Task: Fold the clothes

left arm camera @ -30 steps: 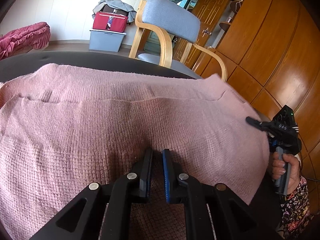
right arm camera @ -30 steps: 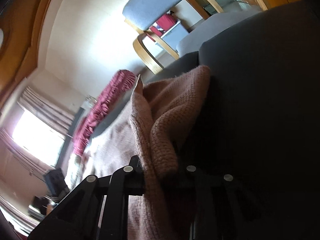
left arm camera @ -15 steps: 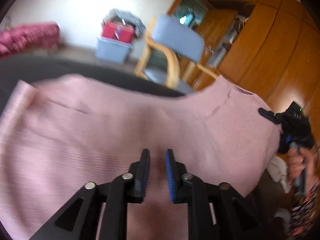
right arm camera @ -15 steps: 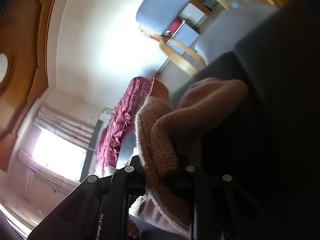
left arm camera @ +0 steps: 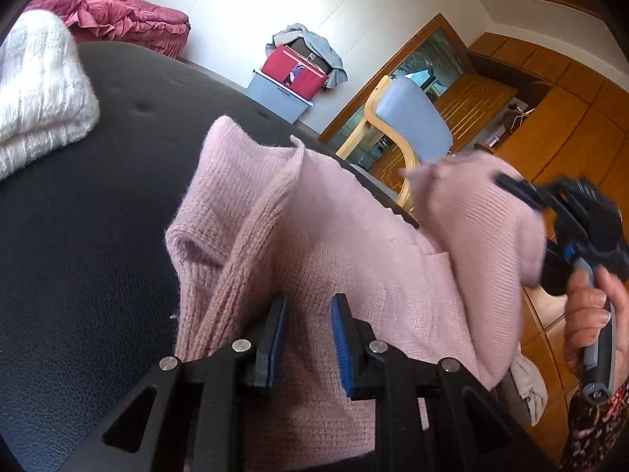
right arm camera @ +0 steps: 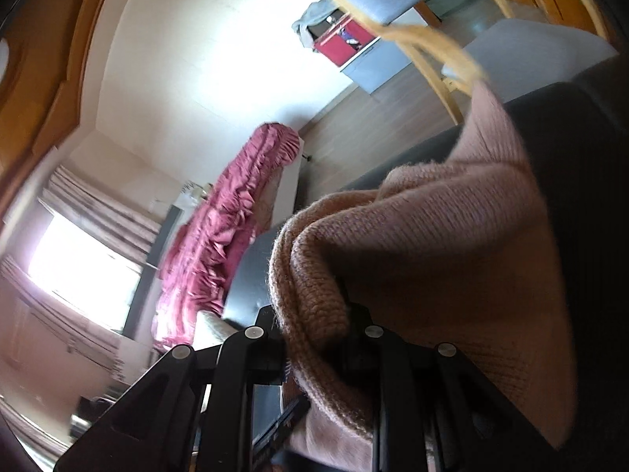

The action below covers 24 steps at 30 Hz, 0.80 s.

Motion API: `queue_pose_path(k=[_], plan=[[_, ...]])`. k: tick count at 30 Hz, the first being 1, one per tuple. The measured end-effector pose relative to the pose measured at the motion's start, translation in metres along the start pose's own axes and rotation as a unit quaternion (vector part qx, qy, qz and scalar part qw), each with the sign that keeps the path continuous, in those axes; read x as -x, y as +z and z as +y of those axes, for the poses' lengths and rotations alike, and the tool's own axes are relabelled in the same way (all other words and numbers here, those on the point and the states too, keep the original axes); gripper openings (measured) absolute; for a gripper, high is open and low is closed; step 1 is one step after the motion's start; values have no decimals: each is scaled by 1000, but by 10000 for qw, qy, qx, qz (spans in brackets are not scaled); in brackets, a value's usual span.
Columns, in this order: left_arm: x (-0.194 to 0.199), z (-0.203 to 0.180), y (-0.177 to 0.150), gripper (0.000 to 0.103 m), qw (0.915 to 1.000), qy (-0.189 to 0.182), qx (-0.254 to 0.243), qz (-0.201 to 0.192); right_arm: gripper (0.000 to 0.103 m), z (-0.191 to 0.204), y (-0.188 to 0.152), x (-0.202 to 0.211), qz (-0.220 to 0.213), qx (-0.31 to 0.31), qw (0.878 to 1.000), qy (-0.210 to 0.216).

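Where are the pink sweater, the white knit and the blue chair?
pink sweater (left arm camera: 354,259), left wrist view, on its flat middle panel
white knit (left arm camera: 39,90), left wrist view, on its folded top
blue chair (left arm camera: 416,118), left wrist view, on its backrest

White walls, wooden cabinets (left arm camera: 570,126), a grey-cushioned chair (left arm camera: 412,126) and a sunlit curtained window (right arm camera: 78,251).

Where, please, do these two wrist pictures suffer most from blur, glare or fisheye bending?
Left wrist view: the right gripper and the lifted end of the pink knitted sweater are smeared by motion, while the folded white knit is sharp; wall lines bow. Right wrist view: the curtained window is blown out, the white wall glares, and the edges smear.
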<state>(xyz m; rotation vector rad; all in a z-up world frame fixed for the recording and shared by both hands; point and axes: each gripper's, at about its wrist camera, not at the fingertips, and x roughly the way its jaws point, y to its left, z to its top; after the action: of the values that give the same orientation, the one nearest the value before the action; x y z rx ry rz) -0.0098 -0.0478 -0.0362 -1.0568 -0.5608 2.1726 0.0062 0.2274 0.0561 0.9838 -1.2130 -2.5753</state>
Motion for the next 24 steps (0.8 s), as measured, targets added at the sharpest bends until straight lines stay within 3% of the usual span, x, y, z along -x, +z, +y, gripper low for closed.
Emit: queue_pose_path(k=[4, 10, 15, 24], plan=[[3, 7, -2, 22, 9995, -271, 169, -23, 18, 32, -25, -60, 340, 206, 9992, -63], [12, 16, -4, 22, 9984, -480, 299, -84, 18, 61, -67, -126, 720, 867, 9923, -522], [15, 20, -5, 22, 9976, -592, 359, -92, 18, 80, -87, -141, 928, 949, 9906, -340], [19, 28, -8, 19, 9955, -781, 521, -134, 23, 87, -97, -169, 1240, 1336, 9810, -660]])
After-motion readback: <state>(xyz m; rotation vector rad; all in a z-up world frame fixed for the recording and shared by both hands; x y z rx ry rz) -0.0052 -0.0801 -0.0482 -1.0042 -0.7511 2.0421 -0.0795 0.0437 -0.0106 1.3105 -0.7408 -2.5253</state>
